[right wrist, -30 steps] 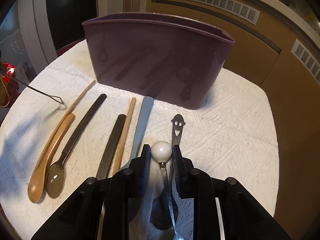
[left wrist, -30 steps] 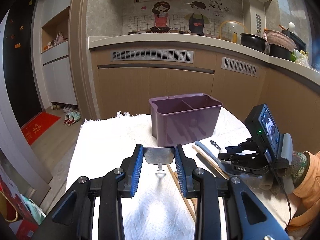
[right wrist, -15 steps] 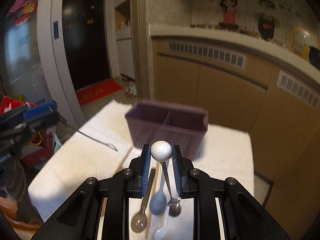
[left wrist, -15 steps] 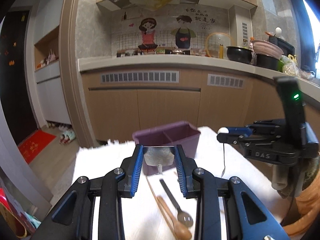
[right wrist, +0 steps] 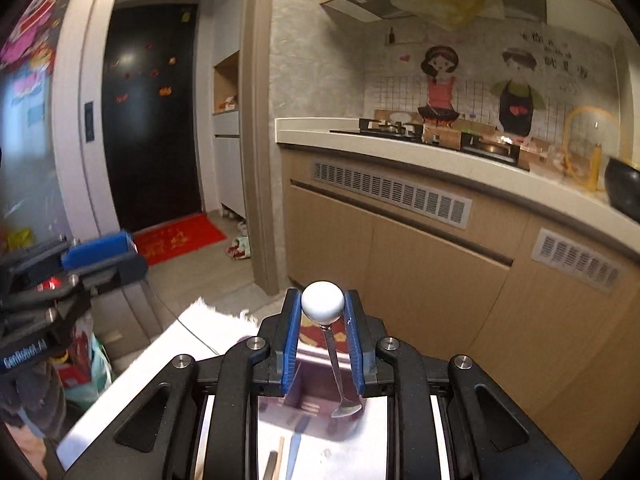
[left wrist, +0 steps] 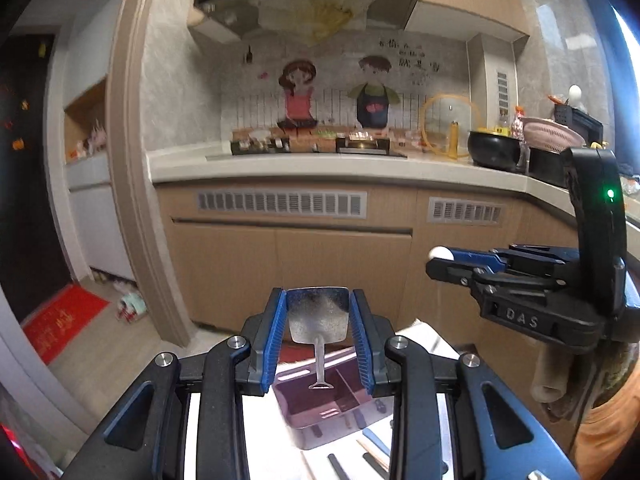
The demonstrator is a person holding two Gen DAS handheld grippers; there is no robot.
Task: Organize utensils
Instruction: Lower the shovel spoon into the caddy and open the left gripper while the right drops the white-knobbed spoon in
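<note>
readable marks in the kitchen

the right gripper (left wrist: 440,264), seen from the left wrist view, carries raised letters "das" on the side of its black body. the left gripper (right wrist: 108,252), seen from the right wrist view, has white lettering along its black arm that reads roughly "genrobot.ai", partly blurred. the tiled wall sticker (left wrist: 416,62) above the cartoon boy shows a few chinese characters, too small and blurred to read in either view. the red doormat (right wrist: 180,238) bears gold characters, also unreadable. no numbers or other labels can be made out.
</note>
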